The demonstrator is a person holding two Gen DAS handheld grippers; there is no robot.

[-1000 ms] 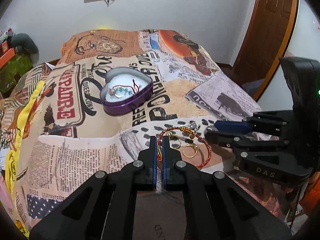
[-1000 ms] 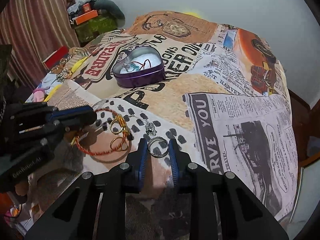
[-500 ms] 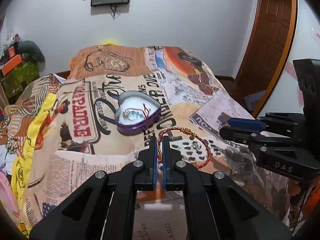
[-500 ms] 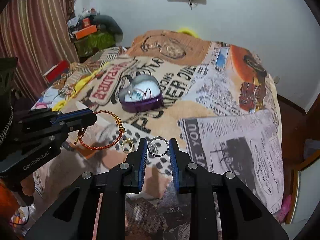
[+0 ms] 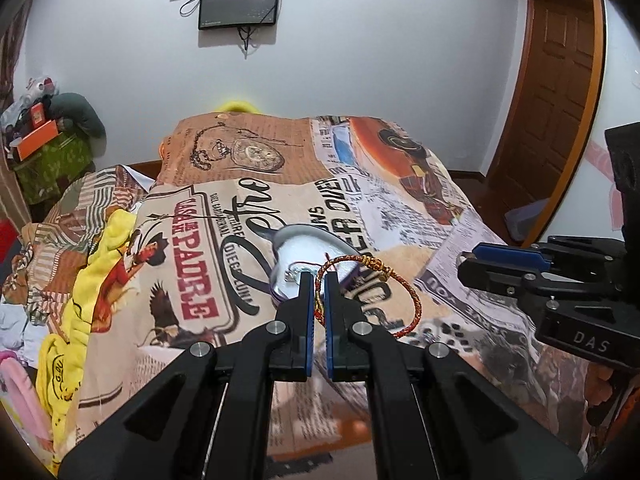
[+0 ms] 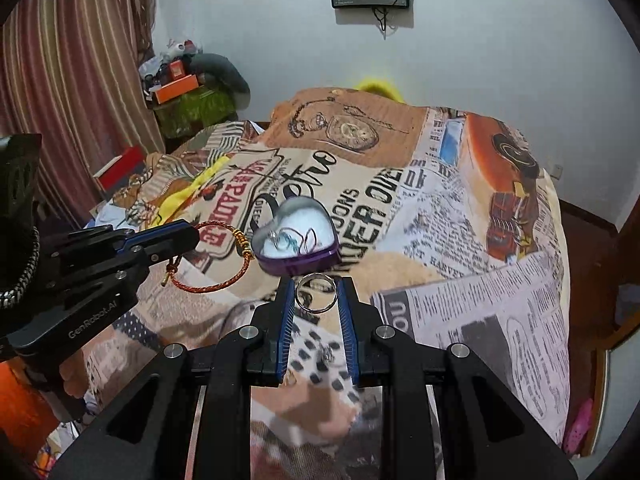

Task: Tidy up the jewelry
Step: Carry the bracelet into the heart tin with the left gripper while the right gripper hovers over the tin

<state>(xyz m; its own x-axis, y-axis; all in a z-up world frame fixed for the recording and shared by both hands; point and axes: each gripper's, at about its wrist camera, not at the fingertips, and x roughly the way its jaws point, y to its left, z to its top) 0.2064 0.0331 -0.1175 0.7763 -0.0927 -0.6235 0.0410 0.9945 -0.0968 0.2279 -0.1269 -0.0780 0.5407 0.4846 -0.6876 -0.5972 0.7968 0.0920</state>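
While left claw [image 5: 319, 280] pinches red bracelet [image 5: 412, 292], right claw [image 6: 317, 286] grips silver ring [image 6: 315, 293], heart tin [image 6: 298, 246] contents tangled, unclear.

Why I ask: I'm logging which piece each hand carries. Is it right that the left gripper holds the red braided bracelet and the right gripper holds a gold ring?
One detail is wrong: the ring between the right gripper jaws is silver, not gold, as the right wrist view shows. The left gripper does hold the red braided bracelet.

Left gripper [image 5: 319, 280] clamped tight, right gripper [image 6: 315, 286] narrowly parted (both angled down).
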